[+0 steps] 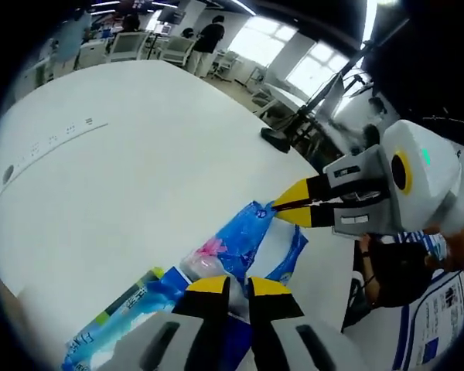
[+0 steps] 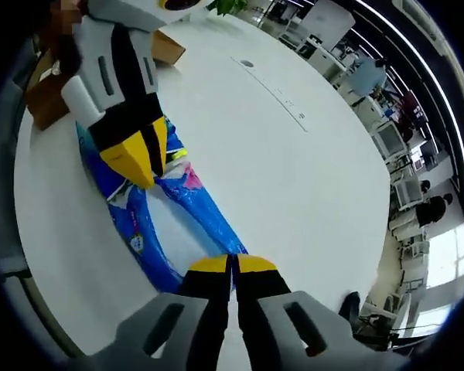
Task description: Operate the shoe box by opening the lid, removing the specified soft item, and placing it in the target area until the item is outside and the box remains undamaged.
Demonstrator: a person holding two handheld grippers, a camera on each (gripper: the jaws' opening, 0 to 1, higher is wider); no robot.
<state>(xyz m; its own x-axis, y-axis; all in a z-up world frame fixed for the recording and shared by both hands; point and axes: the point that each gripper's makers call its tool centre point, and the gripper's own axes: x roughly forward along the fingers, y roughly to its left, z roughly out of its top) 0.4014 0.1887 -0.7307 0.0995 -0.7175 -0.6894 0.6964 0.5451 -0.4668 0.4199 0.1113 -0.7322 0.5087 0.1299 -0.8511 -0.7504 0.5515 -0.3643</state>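
Stretching the blue soft pack point(image 2: 151, 220) over the white bench point(image 2: 294, 178), both claws, left point(image 1: 236, 282) and right point(image 2: 232, 263), pinch its opposite ends closed, apparently mid-placement, next needing lowering and release.

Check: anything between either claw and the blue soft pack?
Nothing visible. Both claws are already closed on the blue soft pack: the right claw at one end, the left claw at the other, over the white table.
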